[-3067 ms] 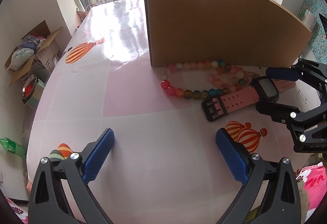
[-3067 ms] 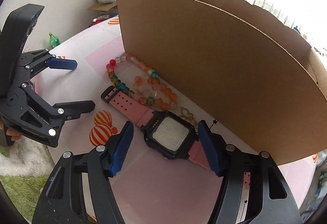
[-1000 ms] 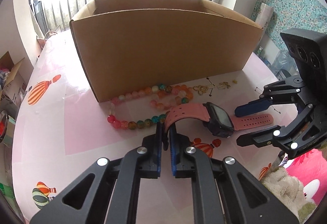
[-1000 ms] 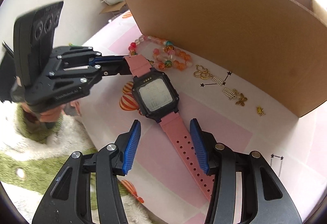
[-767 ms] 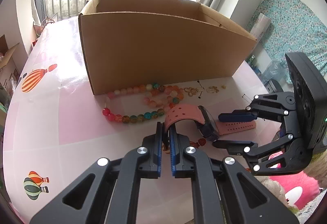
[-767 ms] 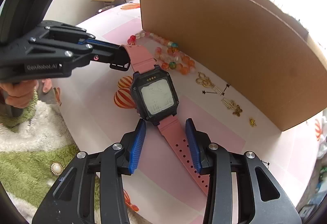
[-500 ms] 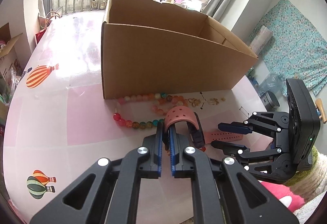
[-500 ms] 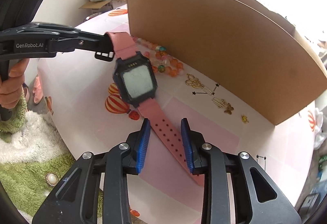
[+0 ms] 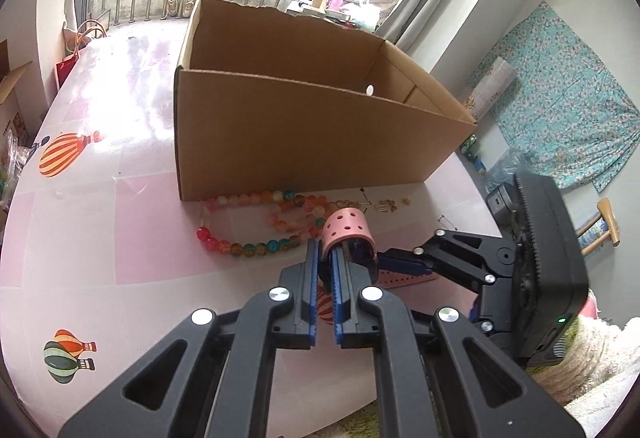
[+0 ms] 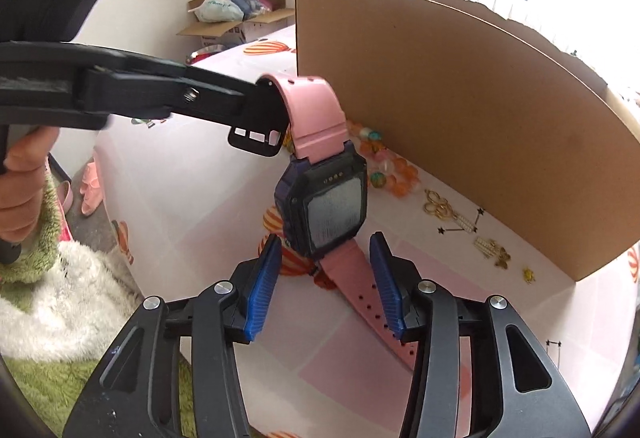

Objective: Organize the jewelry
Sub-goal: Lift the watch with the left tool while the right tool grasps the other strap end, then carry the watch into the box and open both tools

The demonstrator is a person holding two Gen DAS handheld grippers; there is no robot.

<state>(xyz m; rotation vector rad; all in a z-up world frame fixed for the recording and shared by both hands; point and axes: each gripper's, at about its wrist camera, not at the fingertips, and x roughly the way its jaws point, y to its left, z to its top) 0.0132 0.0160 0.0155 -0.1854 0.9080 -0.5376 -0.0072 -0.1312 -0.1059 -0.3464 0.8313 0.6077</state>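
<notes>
My left gripper (image 9: 325,256) is shut on the buckle end of a pink watch strap (image 9: 346,230) and holds the watch (image 10: 326,204) up, its lower strap end trailing to the table. In the right wrist view the left gripper (image 10: 264,126) comes in from the left. My right gripper (image 10: 324,282) is open, its blue pads either side of the lower pink strap (image 10: 356,278) without touching it. A bead necklace (image 9: 256,222) lies on the table before the open cardboard box (image 9: 304,134). Small gold earrings (image 10: 464,226) lie by the box wall.
The table (image 9: 120,222) has a pink cloth with balloon prints. The tall box (image 10: 460,118) stands just behind the jewelry. A fluffy rug (image 10: 80,278) lies below the table's near edge. Cartons (image 10: 236,18) stand on the floor at the far side.
My left gripper closed on the strap's buckle end and has lifted the watch off the table. My right gripper has opened slightly and stays around the lower strap.
</notes>
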